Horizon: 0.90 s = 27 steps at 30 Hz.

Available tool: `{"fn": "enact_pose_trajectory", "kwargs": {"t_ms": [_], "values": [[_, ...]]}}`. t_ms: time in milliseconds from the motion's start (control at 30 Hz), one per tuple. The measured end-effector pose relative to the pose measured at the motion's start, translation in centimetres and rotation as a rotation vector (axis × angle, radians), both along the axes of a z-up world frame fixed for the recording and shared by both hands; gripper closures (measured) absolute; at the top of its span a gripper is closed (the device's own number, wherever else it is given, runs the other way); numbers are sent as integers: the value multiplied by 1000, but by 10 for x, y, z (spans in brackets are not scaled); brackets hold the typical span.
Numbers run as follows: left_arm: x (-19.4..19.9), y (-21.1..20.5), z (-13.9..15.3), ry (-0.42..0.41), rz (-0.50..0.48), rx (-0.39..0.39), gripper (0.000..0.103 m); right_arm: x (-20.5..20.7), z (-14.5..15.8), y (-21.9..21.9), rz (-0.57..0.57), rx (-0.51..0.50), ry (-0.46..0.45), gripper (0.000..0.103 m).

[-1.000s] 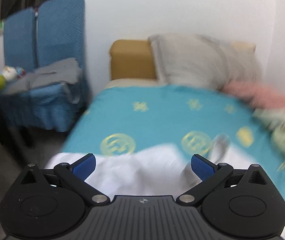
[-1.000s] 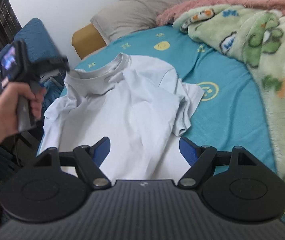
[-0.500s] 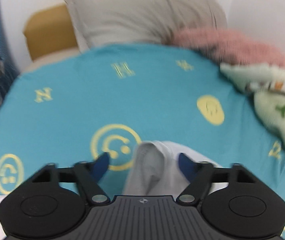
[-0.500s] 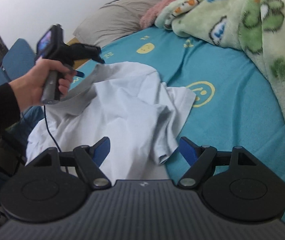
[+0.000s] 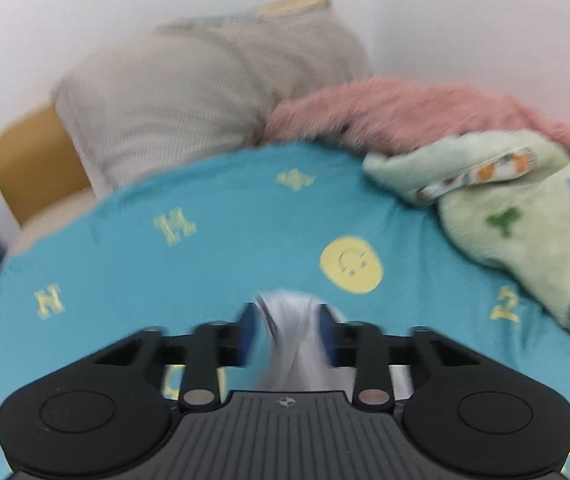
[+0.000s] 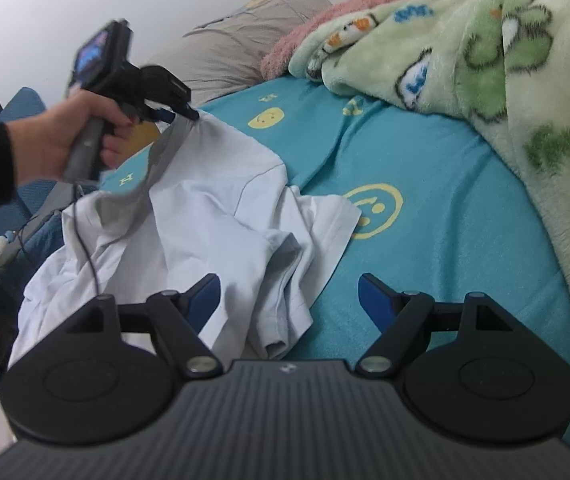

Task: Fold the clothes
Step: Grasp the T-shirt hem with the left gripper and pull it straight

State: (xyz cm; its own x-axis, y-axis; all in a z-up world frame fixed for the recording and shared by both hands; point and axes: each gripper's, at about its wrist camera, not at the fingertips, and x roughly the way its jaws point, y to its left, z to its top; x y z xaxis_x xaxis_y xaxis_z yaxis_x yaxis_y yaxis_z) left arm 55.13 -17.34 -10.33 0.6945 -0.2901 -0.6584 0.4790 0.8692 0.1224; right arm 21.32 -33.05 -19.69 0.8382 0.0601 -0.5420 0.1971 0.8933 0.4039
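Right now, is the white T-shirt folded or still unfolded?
Unfolded: the white T-shirt lies crumpled on the bed, its collar lifted by the left gripper.

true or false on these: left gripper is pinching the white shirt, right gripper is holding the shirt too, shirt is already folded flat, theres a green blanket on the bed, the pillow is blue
1. The left gripper is pinching the white shirt. True: it is shut on the fabric near the collar and lifts that part.
2. The right gripper holds the shirt too. False: its jaws stand open above the shirt's edge, gripping nothing.
3. The shirt is already folded flat. False: it lies crumpled on the turquoise sheet, one end raised.
4. A green blanket lies on the bed. True: it has cartoon prints and sits along the right side.
5. The pillow is blue. False: it is grey-beige.
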Motion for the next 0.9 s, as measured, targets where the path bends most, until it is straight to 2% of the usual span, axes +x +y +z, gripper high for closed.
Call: {"fn": "enact_pose_trajectory", "kwargs": {"t_ms": [33, 133, 200, 300, 433, 567, 633, 667, 700, 733, 767, 800, 833, 900], "values": [[-6, 9, 10, -30, -18, -1, 40, -1, 0, 1, 1, -5, 1, 26], [-18, 46, 33, -82, -34, -15, 34, -2, 2, 6, 7, -7, 7, 26], [-24, 68, 35, -76, -30, -5, 31, -4, 4, 8, 12, -5, 2, 26], [-43, 91, 27, -35, -88, 75, 31, -8, 10, 13, 21, -24, -12, 26], [-86, 99, -2, -22, -277, 294, 31, -10, 10, 14, 24, -35, -9, 26], [-131, 96, -46, -86, -519, 578, 30, -6, 5, 15, 20, -38, 13, 26], [-139, 94, -70, -137, -563, 723, 30, -4, 2, 16, 21, -43, 23, 26], [-139, 94, -79, -168, -560, 768, 31, -3, 1, 17, 21, -45, 27, 26], [-134, 95, -83, -188, -535, 772, 31, -3, 0, 18, 22, -46, 30, 26], [-126, 95, -80, -200, -490, 737, 33, -3, 0, 18, 22, -48, 32, 26], [-118, 95, -78, -212, -445, 702, 40, -2, -1, 18, 22, -51, 34, 26], [-108, 95, -74, -224, -387, 669, 66, -2, -2, 17, 20, -51, 36, 26], [-95, 95, -69, -236, -318, 636, 87, -2, -2, 17, 17, -48, 39, 26], [-70, 99, -58, -233, -208, 562, 94, 0, -5, 15, 9, -41, 47, 26]]}}
